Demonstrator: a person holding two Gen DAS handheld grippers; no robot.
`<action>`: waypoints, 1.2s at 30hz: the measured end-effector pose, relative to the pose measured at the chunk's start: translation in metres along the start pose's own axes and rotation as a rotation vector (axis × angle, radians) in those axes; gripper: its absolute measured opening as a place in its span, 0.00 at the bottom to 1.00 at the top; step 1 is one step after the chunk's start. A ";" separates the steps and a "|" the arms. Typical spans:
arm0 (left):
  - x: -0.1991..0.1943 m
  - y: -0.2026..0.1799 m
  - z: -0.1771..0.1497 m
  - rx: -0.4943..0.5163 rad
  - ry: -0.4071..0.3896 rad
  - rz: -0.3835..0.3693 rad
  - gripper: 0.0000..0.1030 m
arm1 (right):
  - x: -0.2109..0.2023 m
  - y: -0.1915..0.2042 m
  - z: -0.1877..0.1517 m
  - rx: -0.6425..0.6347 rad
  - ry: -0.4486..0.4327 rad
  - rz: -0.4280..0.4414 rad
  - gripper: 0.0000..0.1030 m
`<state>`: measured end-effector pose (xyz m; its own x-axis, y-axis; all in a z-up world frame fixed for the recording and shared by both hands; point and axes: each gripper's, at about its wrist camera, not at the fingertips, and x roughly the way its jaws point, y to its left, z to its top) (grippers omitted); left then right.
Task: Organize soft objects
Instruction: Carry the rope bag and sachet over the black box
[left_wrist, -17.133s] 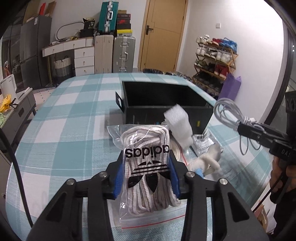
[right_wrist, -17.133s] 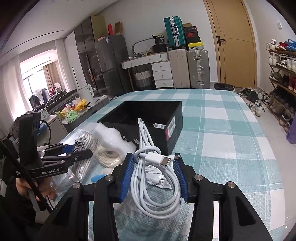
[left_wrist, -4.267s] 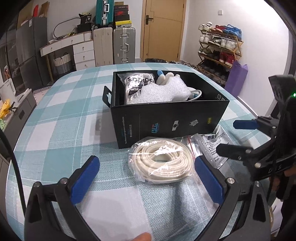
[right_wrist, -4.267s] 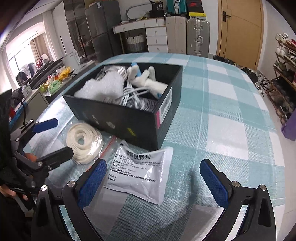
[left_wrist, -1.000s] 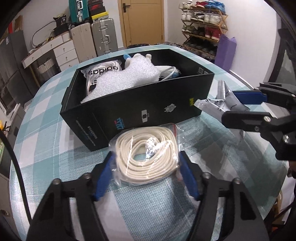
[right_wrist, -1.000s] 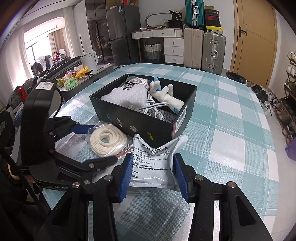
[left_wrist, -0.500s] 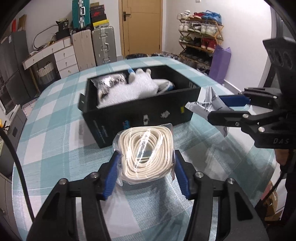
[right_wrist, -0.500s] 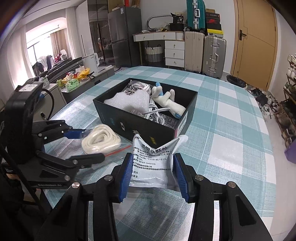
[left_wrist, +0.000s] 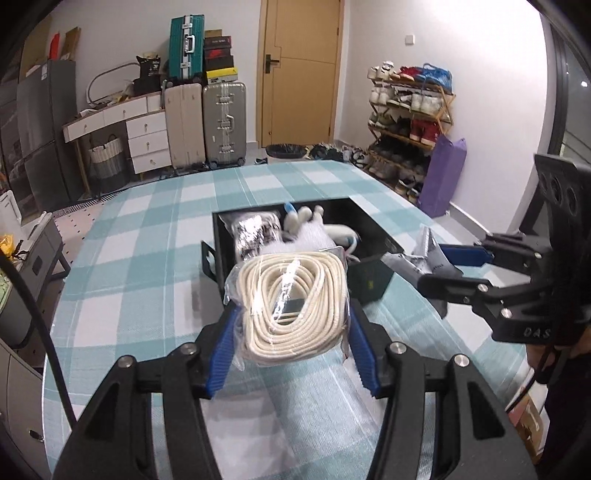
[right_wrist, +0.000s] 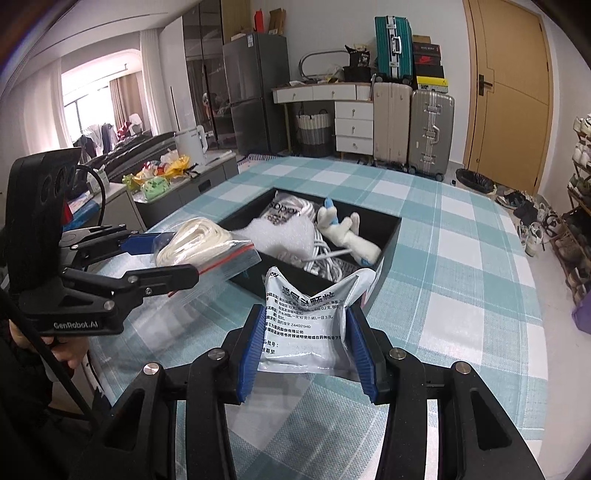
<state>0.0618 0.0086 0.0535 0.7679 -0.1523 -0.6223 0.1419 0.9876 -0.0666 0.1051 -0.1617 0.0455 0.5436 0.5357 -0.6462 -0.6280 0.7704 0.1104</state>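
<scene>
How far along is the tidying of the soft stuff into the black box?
Nearly done. Already in the black box: bagged shoelaces, foam sheet, white cable, plush toy. In hand: left tongs clamp the bagged cream cord; right tongs clamp the medicine sachet. Left: drop both in.

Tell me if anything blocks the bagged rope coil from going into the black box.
Nothing visible bars the way: the bagged rope coil hangs in the left claw just before the open black box. Inside, though, bubble wrap, a white cable and a plush toy already crowd the floor.
</scene>
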 end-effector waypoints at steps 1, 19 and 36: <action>0.000 0.001 0.003 0.000 -0.005 0.005 0.53 | 0.000 0.000 0.001 0.003 -0.005 0.000 0.43; 0.020 0.020 0.038 -0.019 -0.050 0.044 0.53 | 0.001 -0.007 0.039 0.025 -0.118 -0.009 0.43; 0.053 0.025 0.055 -0.023 -0.023 0.055 0.53 | 0.037 -0.018 0.063 0.049 -0.097 0.010 0.43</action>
<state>0.1407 0.0236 0.0616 0.7881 -0.0982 -0.6077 0.0847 0.9951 -0.0509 0.1713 -0.1336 0.0671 0.5902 0.5724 -0.5692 -0.6070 0.7795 0.1546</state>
